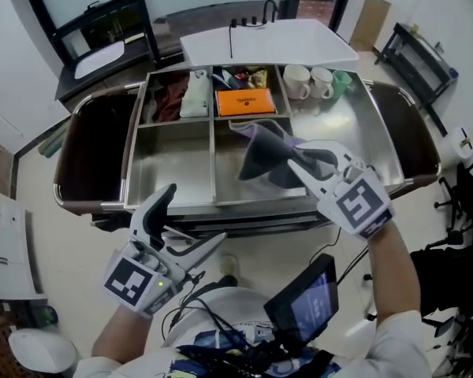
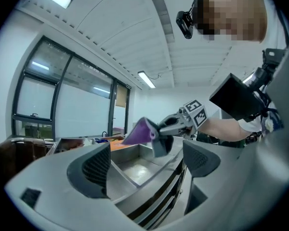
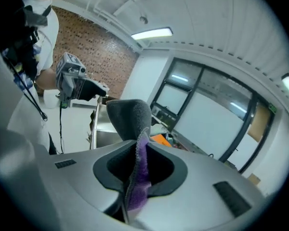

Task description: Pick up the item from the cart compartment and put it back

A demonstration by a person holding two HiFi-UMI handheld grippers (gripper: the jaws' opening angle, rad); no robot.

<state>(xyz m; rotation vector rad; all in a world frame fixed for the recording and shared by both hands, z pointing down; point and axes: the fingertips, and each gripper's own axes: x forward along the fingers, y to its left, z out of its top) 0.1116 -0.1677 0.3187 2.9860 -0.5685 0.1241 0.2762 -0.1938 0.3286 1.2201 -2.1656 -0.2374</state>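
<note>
A cloth, purple on one side and grey on the other [image 1: 270,154], hangs above the cart's front middle compartment, pinched by my right gripper [image 1: 301,164], which is shut on it. In the right gripper view the cloth [image 3: 134,121] rises out of the closed jaws of that gripper [image 3: 137,173]. My left gripper [image 1: 191,220] is open and holds nothing, in front of the steel cart [image 1: 173,164], below its front edge. From the left gripper view, the left gripper [image 2: 147,165] faces the cloth [image 2: 139,131] and the right gripper [image 2: 180,121].
The cart's back compartments hold a dark red cloth [image 1: 169,97], a white pouch [image 1: 195,93], an orange packet [image 1: 245,101] and white cups [image 1: 307,81]. A white board [image 1: 268,42] lies behind them. A tablet [image 1: 307,302] hangs at my chest. A black rack [image 1: 422,57] stands at the right.
</note>
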